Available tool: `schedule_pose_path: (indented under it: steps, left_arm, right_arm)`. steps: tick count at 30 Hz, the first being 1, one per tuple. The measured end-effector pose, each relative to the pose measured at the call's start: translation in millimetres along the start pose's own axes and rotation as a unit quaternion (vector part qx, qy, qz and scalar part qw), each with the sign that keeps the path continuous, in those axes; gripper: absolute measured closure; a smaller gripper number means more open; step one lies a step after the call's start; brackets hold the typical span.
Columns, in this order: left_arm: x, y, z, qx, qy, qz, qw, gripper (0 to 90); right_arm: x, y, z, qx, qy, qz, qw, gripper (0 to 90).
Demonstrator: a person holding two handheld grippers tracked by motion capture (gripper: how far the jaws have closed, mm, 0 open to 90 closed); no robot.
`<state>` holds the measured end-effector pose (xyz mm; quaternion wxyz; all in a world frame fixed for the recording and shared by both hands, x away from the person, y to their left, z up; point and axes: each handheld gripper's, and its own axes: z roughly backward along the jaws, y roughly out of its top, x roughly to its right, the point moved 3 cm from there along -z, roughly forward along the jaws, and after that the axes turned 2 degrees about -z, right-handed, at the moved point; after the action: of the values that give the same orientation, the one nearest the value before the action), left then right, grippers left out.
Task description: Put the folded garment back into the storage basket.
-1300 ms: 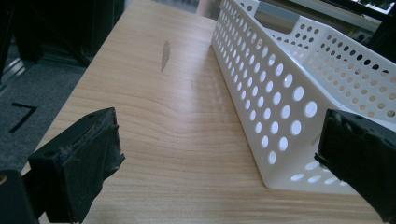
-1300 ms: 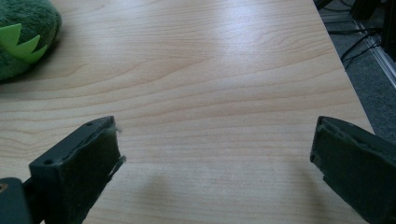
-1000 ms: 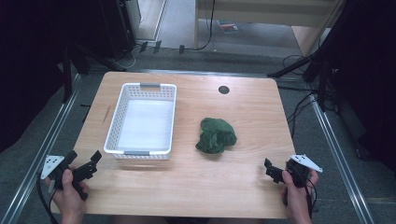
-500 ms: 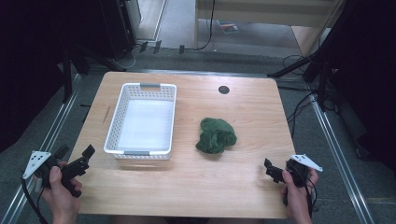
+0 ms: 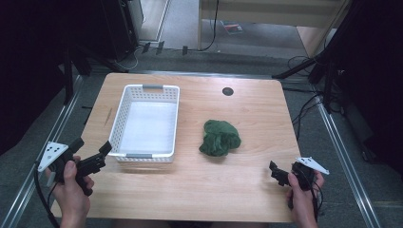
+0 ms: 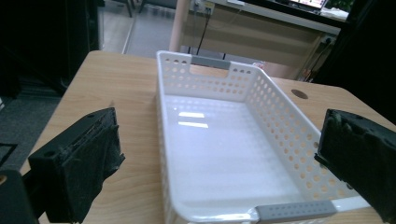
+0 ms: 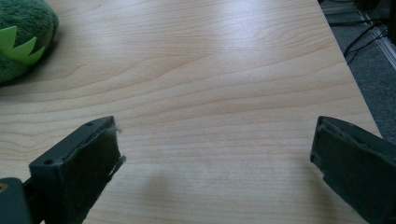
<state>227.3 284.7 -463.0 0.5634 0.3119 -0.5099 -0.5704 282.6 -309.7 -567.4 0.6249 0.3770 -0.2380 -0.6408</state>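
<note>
My left gripper, jaws wide, sits lower left by the white basket; my right gripper, also wide, lower right, holds nothing.

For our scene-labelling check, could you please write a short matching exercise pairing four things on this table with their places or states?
Things:
1. white perforated plastic basket
2. green plush toy
3. small dark round hole in the wooden tabletop
4. left gripper

Places or states:
A. near the table's far edge
B. held at the near left corner, jaws open
C. empty, on the left half
D. lying right of the basket

Pairs: 1-C, 2-D, 3-A, 4-B
</note>
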Motion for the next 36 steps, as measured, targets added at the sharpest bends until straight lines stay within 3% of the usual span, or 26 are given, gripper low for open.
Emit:
schedule_pose_path:
  steps: [1,10,22,30,36]
  left_arm:
    - [8.5,0.0,-6.4,-0.007,-0.009,-0.002,0.9999,0.0]
    - [41.0,3.7,-32.0,-0.025,-0.039,-0.018,0.9988,0.0]
    - [76.0,3.6,-58.1,-0.045,-0.066,-0.016,0.9967,0.0]
    - [103.5,5.5,-78.2,-0.060,-0.088,-0.024,0.9940,0.0]
    - [131.3,5.9,-97.7,-0.069,-0.113,-0.035,0.9906,0.0]
  right_arm:
    - [-0.3,0.0,-0.1,0.000,-0.001,0.001,1.0000,1.3]
    - [-1.0,-0.1,-0.2,0.000,-0.001,0.002,1.0000,1.3]
    - [-0.8,-0.1,0.2,0.001,0.000,0.003,1.0000,1.3]
    - [-0.7,-0.1,-0.1,0.000,0.002,0.002,1.0000,1.3]
    - [-0.4,0.2,-0.4,-0.001,0.005,0.002,1.0000,1.3]
